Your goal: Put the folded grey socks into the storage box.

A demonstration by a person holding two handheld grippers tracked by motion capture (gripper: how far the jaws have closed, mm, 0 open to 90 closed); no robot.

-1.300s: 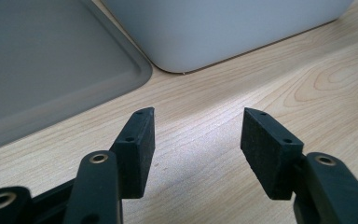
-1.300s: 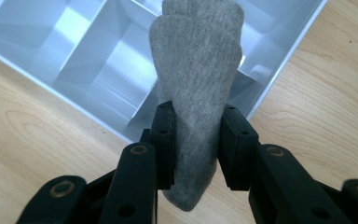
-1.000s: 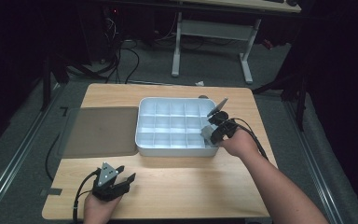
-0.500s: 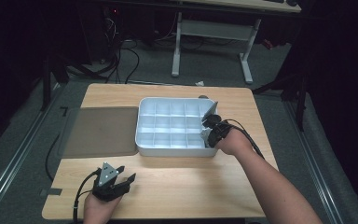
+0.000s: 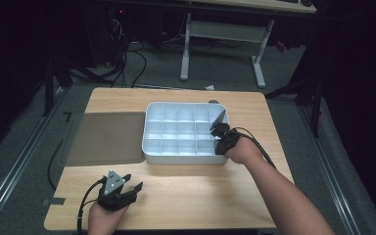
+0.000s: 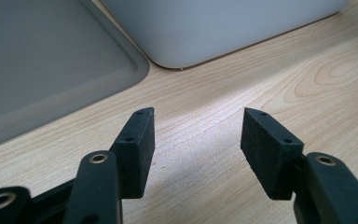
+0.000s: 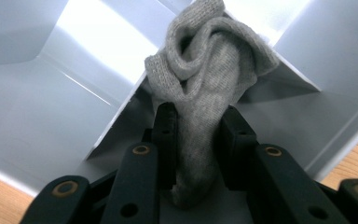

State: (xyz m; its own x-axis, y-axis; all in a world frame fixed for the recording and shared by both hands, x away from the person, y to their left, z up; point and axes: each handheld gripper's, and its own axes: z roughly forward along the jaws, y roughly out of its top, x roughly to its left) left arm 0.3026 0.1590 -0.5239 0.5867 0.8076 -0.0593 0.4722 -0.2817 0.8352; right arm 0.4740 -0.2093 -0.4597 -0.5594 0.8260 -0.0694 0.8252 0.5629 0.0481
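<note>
Right gripper (image 7: 196, 123) lowered into organizer tray (image 5: 152, 147), clamping grey sock (image 7: 205, 84); left gripper (image 6: 196, 135) apart.

The high view looks forward and down over the whole table (image 5: 186, 196). Each gripper view sits low and close, facing along its jaws. All three share the white tray (image 5: 176, 157) (image 6: 223, 28) (image 7: 37, 112).

We've got a light wood table (image 5: 186, 193) on grey carpet. Directly on it: a white compartment tray (image 5: 185, 157) around the middle, sitting toward the right, and a flat grey lid (image 5: 107, 138) just left of it, edges nearly touching. The near strip of tabletop is bare wood.
</note>
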